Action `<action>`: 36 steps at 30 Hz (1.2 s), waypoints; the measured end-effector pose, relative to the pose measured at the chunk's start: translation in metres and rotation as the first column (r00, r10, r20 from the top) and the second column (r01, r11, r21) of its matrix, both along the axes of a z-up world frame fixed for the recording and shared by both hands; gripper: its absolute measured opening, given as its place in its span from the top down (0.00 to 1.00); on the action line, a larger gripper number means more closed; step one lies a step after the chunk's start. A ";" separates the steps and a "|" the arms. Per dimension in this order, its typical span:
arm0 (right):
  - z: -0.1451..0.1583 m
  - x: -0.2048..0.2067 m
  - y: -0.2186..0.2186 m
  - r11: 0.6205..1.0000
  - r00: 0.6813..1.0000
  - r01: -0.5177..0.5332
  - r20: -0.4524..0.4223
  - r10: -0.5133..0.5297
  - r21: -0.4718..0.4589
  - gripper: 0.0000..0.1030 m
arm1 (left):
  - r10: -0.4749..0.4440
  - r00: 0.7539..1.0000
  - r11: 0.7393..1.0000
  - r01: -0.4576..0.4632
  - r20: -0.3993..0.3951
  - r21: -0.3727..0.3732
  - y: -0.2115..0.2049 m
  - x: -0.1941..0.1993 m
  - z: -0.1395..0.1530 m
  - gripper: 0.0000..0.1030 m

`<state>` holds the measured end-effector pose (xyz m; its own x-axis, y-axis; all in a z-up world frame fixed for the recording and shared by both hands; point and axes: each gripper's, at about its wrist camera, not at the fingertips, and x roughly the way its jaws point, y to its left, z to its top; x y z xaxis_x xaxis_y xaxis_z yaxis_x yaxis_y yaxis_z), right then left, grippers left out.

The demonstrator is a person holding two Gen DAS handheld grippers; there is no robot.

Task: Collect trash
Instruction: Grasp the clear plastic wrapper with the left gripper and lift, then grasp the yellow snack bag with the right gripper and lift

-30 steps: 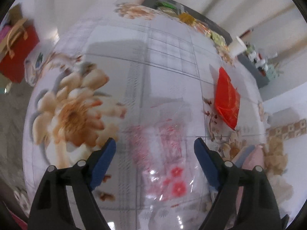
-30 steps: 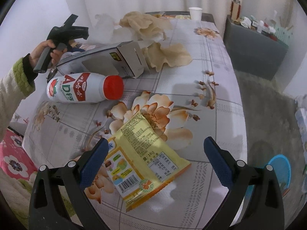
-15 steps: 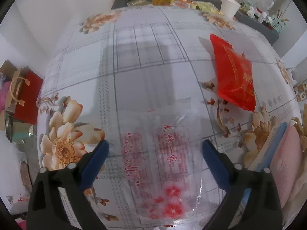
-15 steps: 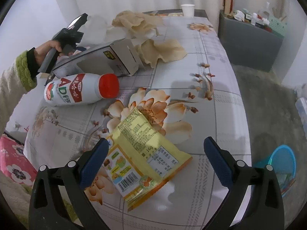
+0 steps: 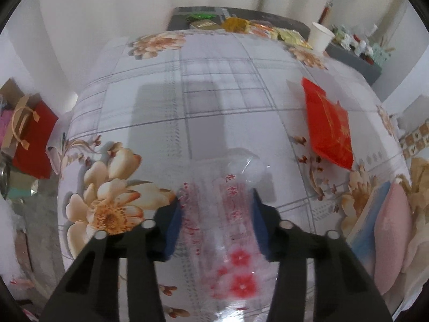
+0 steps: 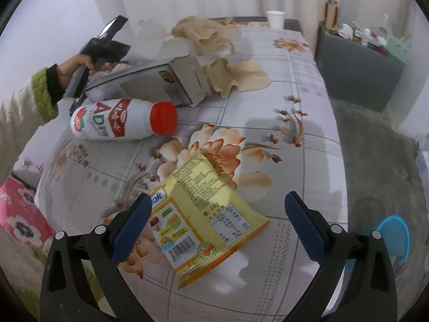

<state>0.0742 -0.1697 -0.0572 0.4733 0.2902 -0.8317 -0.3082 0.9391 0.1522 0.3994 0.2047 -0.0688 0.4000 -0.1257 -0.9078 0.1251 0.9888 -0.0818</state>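
Note:
In the left wrist view my left gripper (image 5: pixel 215 206) has its blue pads closed against both sides of a clear plastic wrapper (image 5: pixel 228 230) with red print and red flowers, lying on the flowered tablecloth (image 5: pixel 187 94). A red packet (image 5: pixel 328 128) lies to the right. In the right wrist view my right gripper (image 6: pixel 217 212) is open, above a yellow snack packet (image 6: pixel 203 214). A white bottle with a red cap (image 6: pixel 120 120) lies on its side to the left, beside an open grey carton (image 6: pixel 171 80) and crumpled brown paper (image 6: pixel 236 76).
A paper cup (image 6: pixel 275 18) stands at the table's far end, also in the left wrist view (image 5: pixel 320 36), near several small packets (image 5: pixel 241 25). A pink and blue pack (image 5: pixel 386 228) lies at right. A blue bin (image 6: pixel 394 237) stands on the floor. A grey cabinet (image 6: pixel 356 61) stands beyond.
My left gripper has closed its jaws in onto the clear wrapper, which was lying between wide-open jaws before. My right gripper has stayed open over the yellow packet.

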 end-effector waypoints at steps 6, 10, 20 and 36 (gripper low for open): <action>0.001 0.014 -0.001 0.996 0.995 -0.091 -0.027 0.092 0.016 0.08 | 0.070 0.997 0.994 -0.068 0.020 -0.085 0.025 0.002 0.003 0.74; -0.012 0.025 0.007 0.989 0.986 -0.145 -0.076 0.145 0.007 0.08 | 0.114 0.992 0.986 -0.107 0.050 -0.125 0.039 0.001 0.007 0.79; -0.021 0.034 0.022 0.984 0.977 -0.175 -0.124 0.172 -0.014 0.07 | 0.211 0.963 0.962 -0.175 0.167 -0.209 0.075 -0.013 0.038 0.82; -0.030 0.007 0.063 0.951 0.974 -0.225 -0.086 0.211 -0.212 0.22 | 0.178 0.912 0.952 -0.064 0.370 -0.300 0.083 -0.151 0.144 0.82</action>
<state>0.0811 -0.1072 -0.0873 0.3652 0.1879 -0.9117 -0.5056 0.8624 -0.0248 0.2482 0.2882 0.0754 0.7412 -0.2754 -0.6122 0.0842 0.9429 -0.3222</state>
